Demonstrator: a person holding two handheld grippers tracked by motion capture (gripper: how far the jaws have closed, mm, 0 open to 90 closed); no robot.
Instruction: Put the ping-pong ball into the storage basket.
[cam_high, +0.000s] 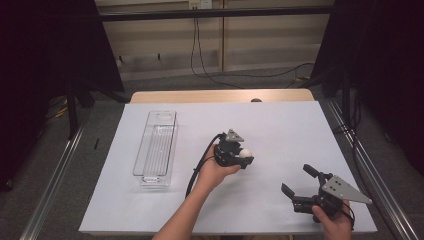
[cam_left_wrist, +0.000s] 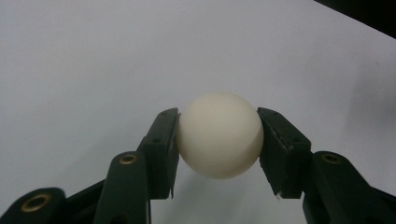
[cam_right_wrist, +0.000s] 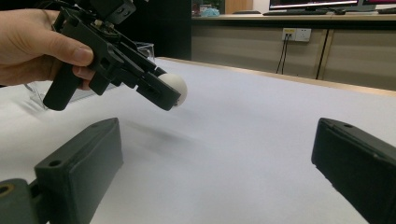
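A white ball (cam_left_wrist: 219, 134) sits between the black jaws of my left gripper (cam_left_wrist: 218, 140), whose pads press on both its sides. In the high view the left gripper (cam_high: 244, 156) hovers over the middle of the white table cover, with the ball (cam_high: 245, 153) at its tip. The right gripper view catches that gripper (cam_right_wrist: 173, 93) lifted off the surface with the ball (cam_right_wrist: 176, 87), its shadow beneath. My right gripper (cam_high: 299, 181) rests low near the front right, jaws spread wide with nothing between them; in its own view the right gripper (cam_right_wrist: 224, 163) frames bare cover.
A clear plastic tray (cam_high: 156, 148), long and narrow, lies on the left part of the white cover (cam_high: 280, 125). The wooden table edge (cam_high: 220, 95) shows at the back. Metal rails (cam_high: 50, 185) run along both sides; cables lie on the floor behind.
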